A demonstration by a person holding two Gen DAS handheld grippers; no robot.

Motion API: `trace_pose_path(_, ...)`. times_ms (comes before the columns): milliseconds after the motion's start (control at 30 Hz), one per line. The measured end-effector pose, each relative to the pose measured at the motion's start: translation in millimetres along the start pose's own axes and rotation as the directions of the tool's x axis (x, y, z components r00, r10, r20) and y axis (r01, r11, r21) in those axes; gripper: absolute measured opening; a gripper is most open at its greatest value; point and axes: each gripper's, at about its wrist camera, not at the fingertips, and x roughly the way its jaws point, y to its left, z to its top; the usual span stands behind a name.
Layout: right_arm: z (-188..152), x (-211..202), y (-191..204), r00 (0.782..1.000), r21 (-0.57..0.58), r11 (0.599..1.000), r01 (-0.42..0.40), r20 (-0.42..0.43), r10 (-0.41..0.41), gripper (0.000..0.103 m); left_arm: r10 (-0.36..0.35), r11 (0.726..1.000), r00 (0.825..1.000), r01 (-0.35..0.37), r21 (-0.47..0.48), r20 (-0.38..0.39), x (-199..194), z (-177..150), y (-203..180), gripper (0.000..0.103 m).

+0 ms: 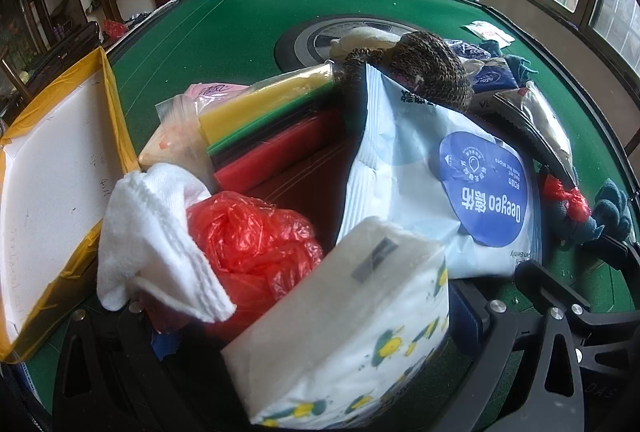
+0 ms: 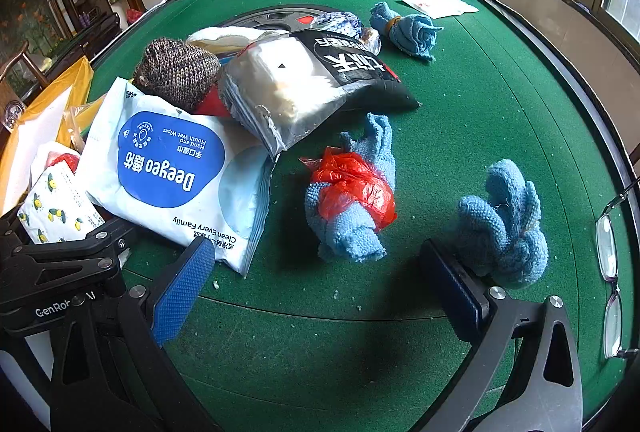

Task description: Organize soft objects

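The tissue pack hides the left gripper's fingers; eyeglasses — cut off at the edge.

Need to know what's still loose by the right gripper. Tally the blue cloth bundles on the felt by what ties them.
Red plastic wrap: 1
Tan band: 1
No visible tie: 1
Total: 3

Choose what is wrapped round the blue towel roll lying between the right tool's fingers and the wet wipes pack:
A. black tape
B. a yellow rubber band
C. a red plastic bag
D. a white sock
C: crumpled red plastic bag circles the middle of the blue towel roll.
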Motion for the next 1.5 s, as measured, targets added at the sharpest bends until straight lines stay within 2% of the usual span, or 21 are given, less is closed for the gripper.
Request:
trace_pose_path(367,-2,0,4,1.0,-0.03,1.0,0.008,-0.008,-0.008,0.103,0.0,1.0,1.0,0.0,0.0,0.0,0,0,0,0.103)
trace_pose_path(467,-6,0,10,0.999,-0.109,0.994,0.028,-0.023,-0.03,0.103,0.0,1.0,1.0,0.0,0.0,0.0,0,0,0,0.103)
trace_pose_path(700,-6,-1,9,0.999,-0.102,0.995,0.022,-0.022,-0.024,0.103,0.0,1.0,1.0,0.0,0.004,0.0,1,0,-1,0.103)
trace_pose_path(867,-4,0,9,1.0,-0.119,0.993,0.009,-0.028,-0.013,0.103,-0.072,0.992,0.997,0.075,0.1,-0.036,-3,-1,0,0.103)
trace_pose_path(1000,-6,-9,-1,0.993,-0.139,0.989,-0.058,-0.111,0.043,0.103,-0.211,0.963,0.975,0.219,0.157,-0.066,-16,-11,10,0.103)
trace_pose_path(1133,-20,-32,-5,0.991,-0.205,0.972,-0.113,-0.094,0.095,0.103,-0.343,0.924,0.937,0.349,0.156,-0.065,-31,-27,25,0.103)
trace_pose_path(1267,-35,-55,-16,0.981,-0.185,0.963,-0.196,-0.026,0.194,0.102,-0.407,0.906,0.913,0.406,0.124,-0.017,-42,-34,39,0.102)
trace_pose_path(1367,-35,-64,-19,0.976,-0.173,0.963,-0.208,0.028,0.216,0.097,-0.401,0.911,0.916,0.396,0.114,0.023,-48,-35,39,0.1)
trace_pose_path(1433,-34,-69,-22,0.975,-0.167,0.965,-0.2,0.061,0.213,0.093,-0.394,0.916,0.918,0.387,0.106,0.045,-50,-33,37,0.092)
trace_pose_path(1500,-34,-75,-26,0.969,-0.155,0.964,-0.216,0.086,0.231,0.088,-0.413,0.908,0.91,0.409,0.087,0.034,-46,-30,37,0.078)
